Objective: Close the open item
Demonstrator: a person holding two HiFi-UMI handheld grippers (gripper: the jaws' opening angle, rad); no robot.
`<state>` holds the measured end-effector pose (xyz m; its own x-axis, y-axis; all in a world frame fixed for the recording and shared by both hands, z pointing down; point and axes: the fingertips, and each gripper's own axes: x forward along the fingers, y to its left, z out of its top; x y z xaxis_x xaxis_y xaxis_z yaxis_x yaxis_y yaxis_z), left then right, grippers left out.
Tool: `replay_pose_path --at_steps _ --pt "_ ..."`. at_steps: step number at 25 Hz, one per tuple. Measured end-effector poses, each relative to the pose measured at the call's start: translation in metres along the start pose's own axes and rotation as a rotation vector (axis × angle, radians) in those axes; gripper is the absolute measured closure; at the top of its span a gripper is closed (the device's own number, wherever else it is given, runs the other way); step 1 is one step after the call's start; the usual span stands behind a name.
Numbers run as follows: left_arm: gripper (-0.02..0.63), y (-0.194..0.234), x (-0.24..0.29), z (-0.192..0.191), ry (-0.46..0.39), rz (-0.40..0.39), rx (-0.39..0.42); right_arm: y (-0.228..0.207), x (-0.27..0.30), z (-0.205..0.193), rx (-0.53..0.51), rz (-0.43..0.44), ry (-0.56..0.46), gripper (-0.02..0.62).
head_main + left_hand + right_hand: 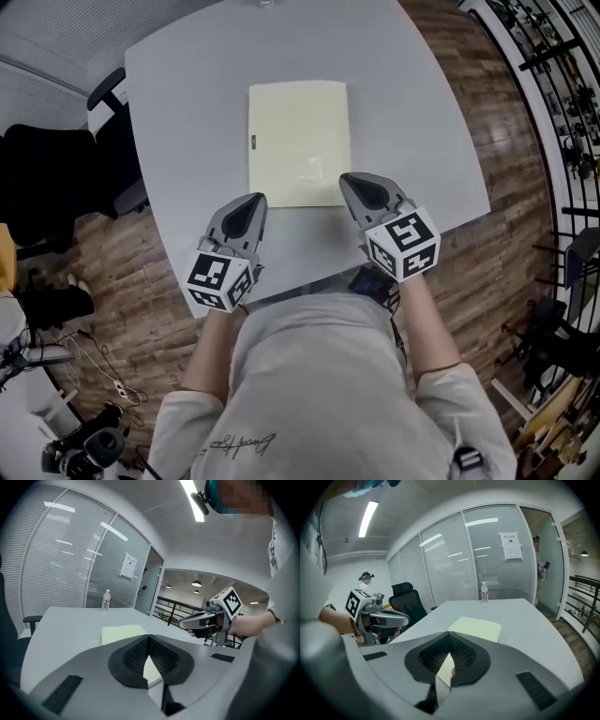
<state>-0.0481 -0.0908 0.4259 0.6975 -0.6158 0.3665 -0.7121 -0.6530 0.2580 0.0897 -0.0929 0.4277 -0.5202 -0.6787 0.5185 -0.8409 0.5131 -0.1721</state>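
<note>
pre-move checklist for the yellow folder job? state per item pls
1. Is the yellow folder shut: lies flat, one cover showing, looks closed: ok.
2. Folder wholly on the table: ok.
3. Jaws of the left gripper together, nothing between: ok.
4. Jaws of the right gripper together, nothing between: ok.
5. Right gripper tip touching the folder's near corner: cannot tell.
6. The bottle stands well away from the folder: ok.
</note>
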Motion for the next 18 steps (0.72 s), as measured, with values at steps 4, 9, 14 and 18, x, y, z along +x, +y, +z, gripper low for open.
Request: replay_pose_path --at_steps 4,9,14,18 --pt "0.597 -0.011 -0.005 0.011 -0.012 -0.014 0.014 0.007 -0.007 0.001 0.014 0.009 -0.023 0.581" --pt "0.597 -0.014 -0.010 0.021 -0.026 -0.005 0.017 0.015 -0.015 0.002 0.020 0.026 -0.043 0.581" --pt "0.597 -0.022 -0.014 0.022 -0.024 -0.007 0.028 0.022 -0.021 0.003 0.024 0.044 -0.062 0.581" --pt "0.597 -0.022 -0.012 0.019 -0.023 0.001 0.024 0.025 -0.018 0.004 0.023 0.061 -0.061 0.580"
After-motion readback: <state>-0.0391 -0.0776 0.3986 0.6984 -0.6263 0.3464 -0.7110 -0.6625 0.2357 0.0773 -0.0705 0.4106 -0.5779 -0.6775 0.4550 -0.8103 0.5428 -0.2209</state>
